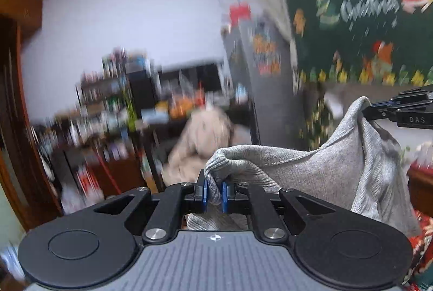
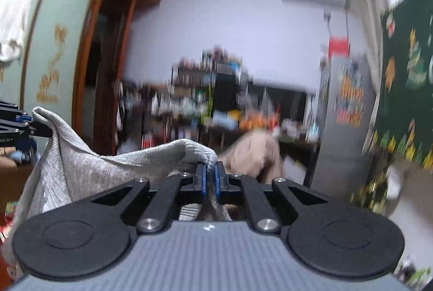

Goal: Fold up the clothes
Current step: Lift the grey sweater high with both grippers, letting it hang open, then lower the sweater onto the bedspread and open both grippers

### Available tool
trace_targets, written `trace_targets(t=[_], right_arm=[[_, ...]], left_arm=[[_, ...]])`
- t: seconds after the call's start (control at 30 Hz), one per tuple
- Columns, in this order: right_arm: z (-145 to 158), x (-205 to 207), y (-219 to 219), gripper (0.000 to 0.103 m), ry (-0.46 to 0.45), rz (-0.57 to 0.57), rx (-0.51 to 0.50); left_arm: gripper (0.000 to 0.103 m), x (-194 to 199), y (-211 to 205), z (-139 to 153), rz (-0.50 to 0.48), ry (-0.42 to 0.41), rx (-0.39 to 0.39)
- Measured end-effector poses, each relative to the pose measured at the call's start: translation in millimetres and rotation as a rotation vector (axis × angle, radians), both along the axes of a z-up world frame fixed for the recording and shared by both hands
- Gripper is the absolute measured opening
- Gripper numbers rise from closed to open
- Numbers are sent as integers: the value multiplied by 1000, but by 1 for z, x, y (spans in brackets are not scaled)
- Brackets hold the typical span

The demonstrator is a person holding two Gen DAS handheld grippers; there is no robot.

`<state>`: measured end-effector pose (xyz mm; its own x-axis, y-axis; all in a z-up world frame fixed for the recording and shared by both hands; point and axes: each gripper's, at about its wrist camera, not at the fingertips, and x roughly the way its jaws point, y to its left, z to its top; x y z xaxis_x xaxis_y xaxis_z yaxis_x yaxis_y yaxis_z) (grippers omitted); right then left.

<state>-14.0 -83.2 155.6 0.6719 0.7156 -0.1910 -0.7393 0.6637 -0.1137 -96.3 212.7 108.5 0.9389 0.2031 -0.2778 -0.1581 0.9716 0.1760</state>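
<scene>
Left wrist: both grippers (image 1: 215, 192) (image 1: 365, 111) pinch grey sweater (image 1: 324, 163) aloft.

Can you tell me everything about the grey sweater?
The grey sweater is a soft ribbed knit, held up in the air. The left gripper pinches one bunched edge and the right gripper pinches another. The cloth sags between them and hangs down in loose folds. Nothing else can be seen touching it.
</scene>
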Motion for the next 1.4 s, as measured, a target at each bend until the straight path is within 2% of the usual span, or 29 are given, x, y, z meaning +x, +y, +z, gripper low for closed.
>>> trace_targets(t=[0.17,0.33,0.47,0.6,0.67,0.73,0.8,0.87,0.9,1.03,1.1,1.23,1.3,1.4], right_arm=[[-85,89,61,6,165,-36,-115],[-162,193,129,6,265,-59,-208],[-213,272,184,6,329,-84,-280],[-253,334,221,7,387,-91,-300],[-271,353,235,9,428,-86,-312],[-286,362,242,15,444,-88,-323],[-289,363,241,29,440,-96,-332],[-288,362,236,34,436,-102,-333],[-284,361,230,40,443,-100,-325],[-255,346,196,56,469,-80,-272],[-240,334,176,75,478,-76,-247],[-218,296,131,80,493,-79,-225],[-216,274,110,92,467,-97,-243],[-220,242,79,102,440,-137,-246]], left_arm=[[9,93,31,-78,31,170,-41],[9,188,69,-144,94,310,-102],[9,245,101,-178,175,378,-163],[10,283,120,-200,217,457,-214],[16,293,126,-211,239,504,-226],[26,294,129,-216,248,530,-245],[35,291,131,-214,244,529,-260],[55,278,131,-207,242,517,-271],[58,271,132,-202,241,510,-276],[60,234,134,-189,245,504,-304],[61,217,135,-185,246,512,-322],[61,181,134,-182,257,507,-329],[61,163,134,-183,269,504,-333],[68,136,133,-191,301,496,-341]])
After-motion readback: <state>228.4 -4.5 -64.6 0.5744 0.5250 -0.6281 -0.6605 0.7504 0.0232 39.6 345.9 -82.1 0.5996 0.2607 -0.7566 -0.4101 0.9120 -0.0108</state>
